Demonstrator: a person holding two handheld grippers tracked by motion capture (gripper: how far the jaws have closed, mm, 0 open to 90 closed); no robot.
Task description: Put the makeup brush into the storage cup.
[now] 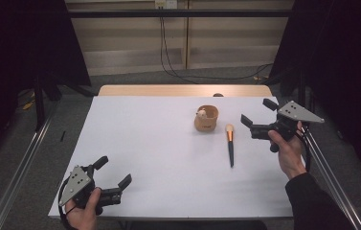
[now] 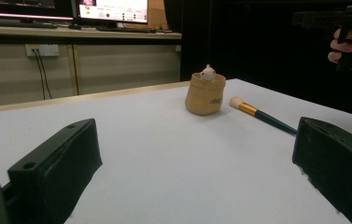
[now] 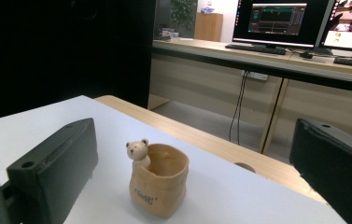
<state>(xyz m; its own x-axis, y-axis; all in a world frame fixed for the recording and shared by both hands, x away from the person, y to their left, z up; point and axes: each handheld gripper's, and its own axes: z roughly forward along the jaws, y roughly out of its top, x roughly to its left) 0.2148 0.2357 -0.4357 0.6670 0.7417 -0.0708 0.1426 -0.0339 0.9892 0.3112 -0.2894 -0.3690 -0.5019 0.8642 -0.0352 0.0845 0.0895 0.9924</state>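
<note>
1. The right hand-held gripper [image 1: 259, 116] hung above the table [image 1: 135, 143], jaws spread wide and empty, just right of the makeup brush [image 1: 230, 143].
2. The brush lay flat beside the tan bear cup [image 1: 206, 119], bristles nearest it.
3. A good grasp probably meant lowering over the dark handle, jaws across it.
4. The left hand-held gripper [image 1: 112, 173] sat wide open and empty near the front edge.
</note>
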